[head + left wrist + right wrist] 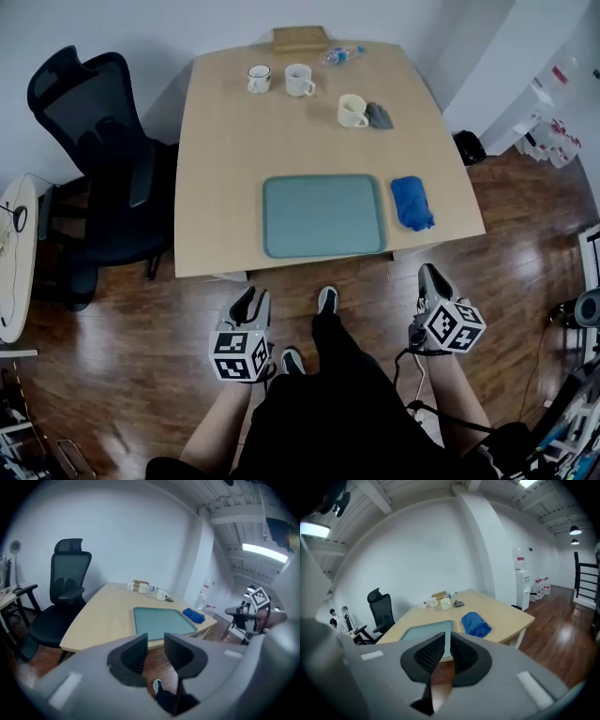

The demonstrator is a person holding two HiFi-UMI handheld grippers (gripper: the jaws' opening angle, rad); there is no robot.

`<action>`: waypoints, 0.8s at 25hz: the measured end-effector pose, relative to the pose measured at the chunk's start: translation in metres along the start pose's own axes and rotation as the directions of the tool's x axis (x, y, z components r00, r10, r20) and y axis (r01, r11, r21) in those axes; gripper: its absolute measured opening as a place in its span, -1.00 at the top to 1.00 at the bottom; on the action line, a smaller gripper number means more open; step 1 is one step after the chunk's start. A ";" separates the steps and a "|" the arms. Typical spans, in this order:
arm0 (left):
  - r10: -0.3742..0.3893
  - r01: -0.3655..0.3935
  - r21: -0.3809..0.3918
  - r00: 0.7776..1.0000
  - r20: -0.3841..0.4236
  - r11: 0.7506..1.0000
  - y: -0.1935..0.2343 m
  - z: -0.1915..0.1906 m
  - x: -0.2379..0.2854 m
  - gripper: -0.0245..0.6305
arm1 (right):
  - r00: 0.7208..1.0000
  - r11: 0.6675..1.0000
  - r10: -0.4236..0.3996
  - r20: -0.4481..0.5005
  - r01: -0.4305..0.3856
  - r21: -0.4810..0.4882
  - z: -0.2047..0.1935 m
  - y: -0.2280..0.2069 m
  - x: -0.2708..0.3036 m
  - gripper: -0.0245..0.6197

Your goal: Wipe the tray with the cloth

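Both tongs are hanging low in the head view, short of the counter (234,141) and over the wooden floor. We are holding the left tongs (251,298) with the jaws well apart and nothing between them. The right tongs (429,277) are showing jaws almost together, only a thin slit between them and nothing in it.

Just past them, the teal tray (323,216) is lying flat at the lower edge of the counter, bare. The blue cloth (412,202) is sitting bunched just right of the tray, close to the counter's lower right corner. We are touching neither of them.

Further up, three mugs (299,80) are standing in a loose row, with a plastic bottle (339,54) and a wooden box (300,38) at the top edge.

We are judging the risks this way. If the right tongs come in this narrow, they may shove the loose cloth toward the corner and off the counter. The tray is so near the edge that a wiping push could slide it off, unless the left tongs steady it.

No writing is proving legible: the cubes are carrying only black-and-white square markers, and the print on one mug and the bottle's label are too small to read.
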State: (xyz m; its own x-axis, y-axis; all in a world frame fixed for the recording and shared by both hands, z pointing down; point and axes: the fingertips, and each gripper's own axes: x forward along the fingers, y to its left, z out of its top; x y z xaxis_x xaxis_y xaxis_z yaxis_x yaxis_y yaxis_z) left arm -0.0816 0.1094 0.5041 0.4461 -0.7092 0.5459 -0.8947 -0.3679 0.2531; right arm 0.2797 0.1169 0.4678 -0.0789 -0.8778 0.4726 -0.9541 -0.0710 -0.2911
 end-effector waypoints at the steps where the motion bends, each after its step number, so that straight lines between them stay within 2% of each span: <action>1: -0.012 0.012 -0.007 1.000 0.001 1.000 -0.004 -0.011 -0.013 0.59 | 1.000 1.000 0.014 0.004 -0.014 0.010 -0.007 0.011 -0.015 0.81; 7: -0.053 0.053 -0.003 0.997 -0.049 0.999 -0.027 -0.068 -0.071 0.60 | 0.992 0.992 0.115 -0.051 -0.112 0.060 -0.060 0.063 -0.078 0.85; 12: -0.060 0.058 0.080 0.998 0.020 0.995 -0.056 -0.051 -0.092 0.62 | 0.973 0.974 0.225 -0.060 -0.224 0.010 -0.073 0.093 -0.100 0.87; 17: -0.071 0.068 0.058 0.996 0.051 0.996 -0.089 -0.039 -0.099 0.67 | 0.949 0.950 0.306 -0.072 -0.310 -0.043 -0.077 0.106 -0.118 0.89; 20: -0.089 0.085 0.085 0.995 0.043 0.993 -0.113 -0.039 -0.095 0.67 | 0.946 0.944 0.318 -0.066 -0.323 -0.068 -0.076 0.099 -0.122 0.89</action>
State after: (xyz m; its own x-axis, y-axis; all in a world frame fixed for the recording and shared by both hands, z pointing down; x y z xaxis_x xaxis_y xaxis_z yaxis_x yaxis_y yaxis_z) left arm -0.0237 0.2424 0.4547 0.5245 -0.6988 0.4863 -0.8484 -0.4769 0.2298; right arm 0.1732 0.2534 0.4448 -0.3974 -0.8215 0.4088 -0.8949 0.2483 -0.3709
